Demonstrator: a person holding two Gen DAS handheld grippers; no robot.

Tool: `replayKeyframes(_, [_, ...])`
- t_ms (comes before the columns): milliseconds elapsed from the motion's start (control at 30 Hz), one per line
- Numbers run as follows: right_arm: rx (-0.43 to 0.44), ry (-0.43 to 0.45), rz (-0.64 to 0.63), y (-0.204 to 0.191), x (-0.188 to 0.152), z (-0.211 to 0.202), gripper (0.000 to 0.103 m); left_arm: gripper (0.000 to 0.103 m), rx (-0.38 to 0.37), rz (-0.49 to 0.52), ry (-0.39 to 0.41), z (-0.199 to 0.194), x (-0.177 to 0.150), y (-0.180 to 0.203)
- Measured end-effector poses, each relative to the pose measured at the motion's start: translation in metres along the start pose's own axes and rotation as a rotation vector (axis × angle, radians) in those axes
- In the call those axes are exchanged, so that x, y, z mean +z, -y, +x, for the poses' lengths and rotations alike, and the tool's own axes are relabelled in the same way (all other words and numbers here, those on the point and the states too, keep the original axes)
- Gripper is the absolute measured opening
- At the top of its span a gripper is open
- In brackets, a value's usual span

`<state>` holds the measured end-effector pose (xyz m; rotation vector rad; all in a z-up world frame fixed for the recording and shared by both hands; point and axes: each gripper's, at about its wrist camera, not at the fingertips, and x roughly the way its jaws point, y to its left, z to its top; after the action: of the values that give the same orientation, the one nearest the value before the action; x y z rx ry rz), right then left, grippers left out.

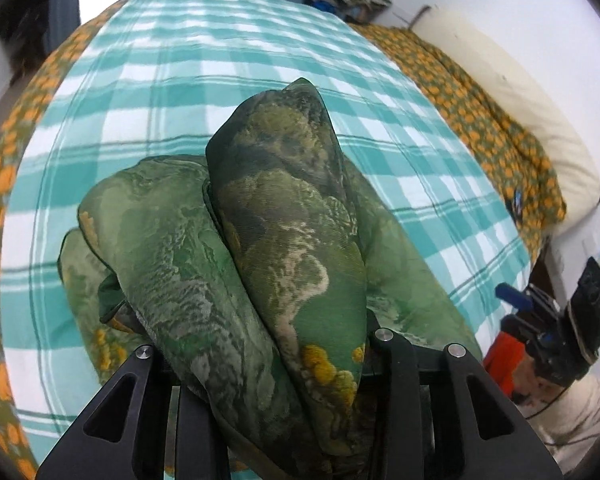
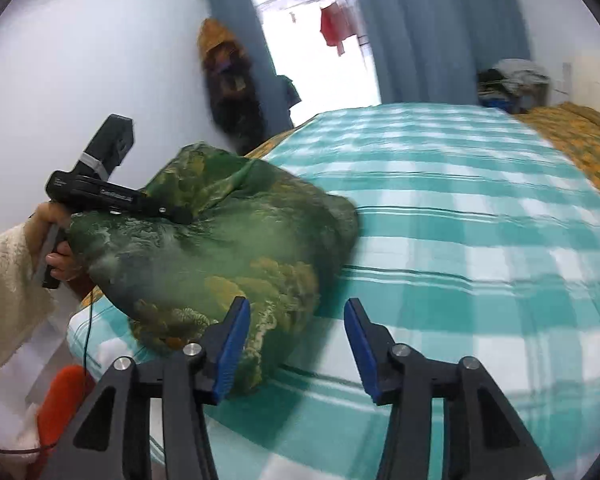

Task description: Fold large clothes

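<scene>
At nine o'clock in the right-wrist view, cream fleece sleeve (image 2: 4, 288) and hand (image 2: 56, 240) wrapped round the handle of the left gripper (image 2: 180, 214). Small white print along its black body, too blurred to read. Tongs sunk into the green garment (image 2: 220, 256) and pinching a bunch of it, pads hidden under the folds. Garment in a rumpled heap at the near left corner of the bed, hanging over the left gripper in that gripper's own view. Orange-red thing (image 2: 60, 400) low at seven o'clock, blurred.

Toward six o'clock, right gripper (image 2: 296, 340) with blue pads spread, only checked sheet (image 2: 460, 240) showing between them; left pad just overlapping the garment's near edge, contact unclear.

From centre out to three o'clock, teal-and-white sheet lying flat and bare, wide room across it. Orange-flowered cover (image 2: 580, 136) along the far right edge. At twelve o'clock, bright doorway with a red garment (image 2: 334, 28) hanging, blue curtain (image 2: 440, 32) beside it. At two o'clock, pile of clothes (image 2: 512, 80) beyond the bed's far corner.
</scene>
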<state>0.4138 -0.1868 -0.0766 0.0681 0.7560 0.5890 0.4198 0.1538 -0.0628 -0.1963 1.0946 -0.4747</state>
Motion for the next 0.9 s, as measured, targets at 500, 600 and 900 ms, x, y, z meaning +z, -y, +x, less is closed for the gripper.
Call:
replayKeyframes(500, [0.036,-0.327,-0.114,-0.063,-0.025,0.136,0.037,0.048,-0.166,-0.301,-0.009,0.049,-0.058,-0.125])
replayKeyframes(600, [0.065,-0.373,-0.092,-0.066,-0.002,0.133,0.037,0.048,-0.172,-0.287,-0.006,0.05,-0.054,-0.125])
replayKeyframes(900, [0.049,-0.352,0.029,-0.061,0.108,0.222,0.037,0.048,-0.175,-0.264,0.013,0.054,-0.064,-0.128])
